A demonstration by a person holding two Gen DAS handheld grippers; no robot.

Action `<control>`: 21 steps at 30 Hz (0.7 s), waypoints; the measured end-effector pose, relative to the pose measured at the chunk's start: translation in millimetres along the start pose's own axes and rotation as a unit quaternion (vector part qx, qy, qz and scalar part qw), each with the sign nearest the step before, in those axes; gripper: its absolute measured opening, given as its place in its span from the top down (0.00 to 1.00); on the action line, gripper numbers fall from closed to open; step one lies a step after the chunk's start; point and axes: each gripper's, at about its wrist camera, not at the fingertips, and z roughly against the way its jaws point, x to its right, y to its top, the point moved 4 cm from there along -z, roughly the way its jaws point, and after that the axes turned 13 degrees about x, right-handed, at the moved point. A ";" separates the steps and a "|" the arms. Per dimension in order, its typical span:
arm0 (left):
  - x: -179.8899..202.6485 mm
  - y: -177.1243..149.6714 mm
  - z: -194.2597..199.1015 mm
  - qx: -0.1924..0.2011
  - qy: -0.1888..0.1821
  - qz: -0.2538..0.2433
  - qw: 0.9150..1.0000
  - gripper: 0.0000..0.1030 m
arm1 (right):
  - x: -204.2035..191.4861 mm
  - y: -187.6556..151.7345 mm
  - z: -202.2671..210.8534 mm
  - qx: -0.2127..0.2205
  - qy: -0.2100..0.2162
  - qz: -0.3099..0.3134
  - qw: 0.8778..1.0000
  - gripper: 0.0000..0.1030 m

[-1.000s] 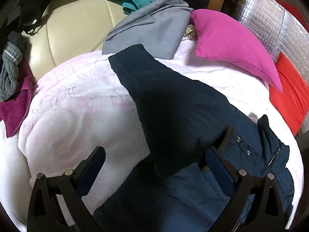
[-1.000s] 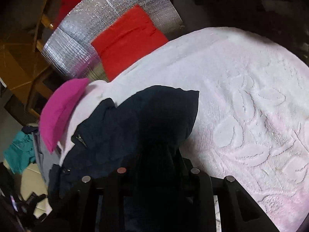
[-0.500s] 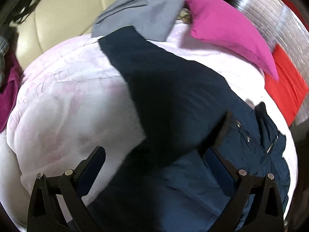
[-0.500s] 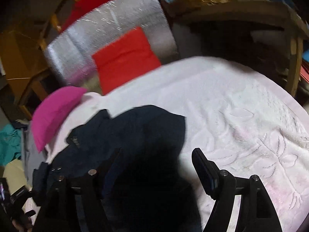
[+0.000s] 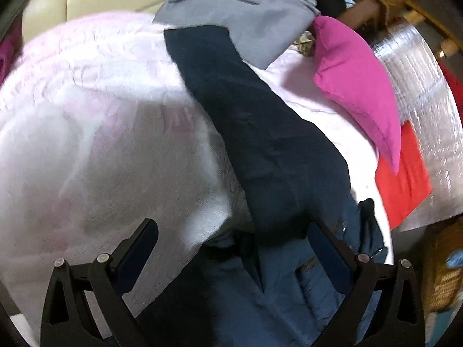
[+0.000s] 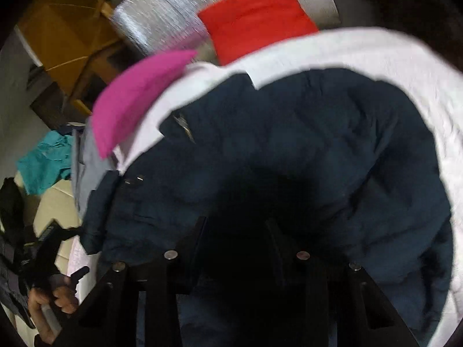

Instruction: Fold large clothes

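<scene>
While my left fingers (image 5: pixel 231 248) stand wide open over the navy jacket (image 5: pixel 277 156), nothing is pinched between them — its sleeve runs toward the upper middle of the frame across the white blanket (image 5: pixel 95 133). My right fingers (image 6: pixel 235 232) are closing low in the frame with dark jacket cloth between them; a grip I cannot tell. A pink pillow (image 5: pixel 356 84) lies upper right.

Black angular gripper (image 5: pixel 231 248) frames, silver screws, dark blue pads (image 5: pixel 139 248)
</scene>
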 end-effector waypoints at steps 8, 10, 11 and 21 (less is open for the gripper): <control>-17.7 29.7 -31.2 -0.080 -0.042 0.087 0.992 0.00 | 6.9 -2.2 -3.6 -0.016 0.009 0.017 1.000 0.66; -21.4 40.0 -39.6 -0.094 -0.048 0.102 0.989 0.00 | 9.8 -2.7 -3.5 -0.015 0.020 0.008 1.000 0.66; -22.3 45.0 -45.6 -0.105 -0.052 0.110 0.987 0.00 | 12.2 -3.2 -3.2 -0.016 0.026 0.004 1.000 0.66; -17.3 70.6 -70.3 -0.108 -0.087 0.153 0.978 0.03 | 15.8 -1.3 -3.9 -0.022 0.044 -0.013 0.999 0.66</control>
